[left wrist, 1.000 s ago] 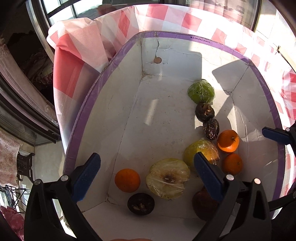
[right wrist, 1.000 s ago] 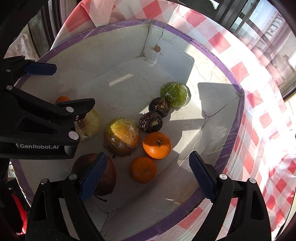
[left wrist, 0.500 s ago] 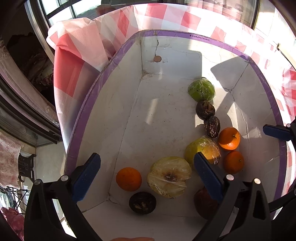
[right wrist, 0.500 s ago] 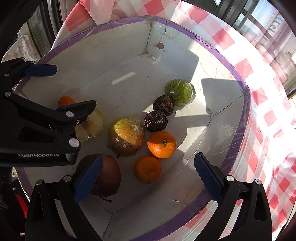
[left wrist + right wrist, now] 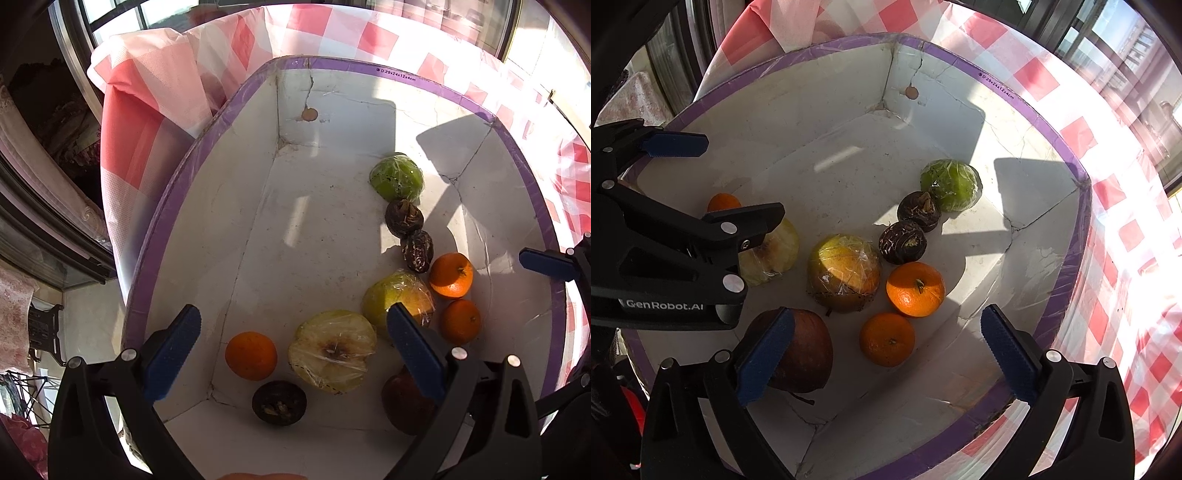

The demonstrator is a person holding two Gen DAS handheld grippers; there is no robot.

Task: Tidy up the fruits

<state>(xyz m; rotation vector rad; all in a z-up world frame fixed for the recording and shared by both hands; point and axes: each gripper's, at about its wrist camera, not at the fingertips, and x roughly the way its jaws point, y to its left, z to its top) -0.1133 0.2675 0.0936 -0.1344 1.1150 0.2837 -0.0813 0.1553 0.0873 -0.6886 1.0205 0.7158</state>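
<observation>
Your right gripper (image 5: 886, 354) points steeply down with its jaws spread wide; they have just been opening, and its blue pads (image 5: 1008, 354) press on nothing. Your left gripper (image 5: 291, 350) tilts down at much the same angle, its jaws standing wide apart too, the blue pads (image 5: 171, 350) clamping nothing. In the right wrist view your left gripper (image 5: 713, 184) reaches in from the left side, close beside the right one, both held side by side.
</observation>
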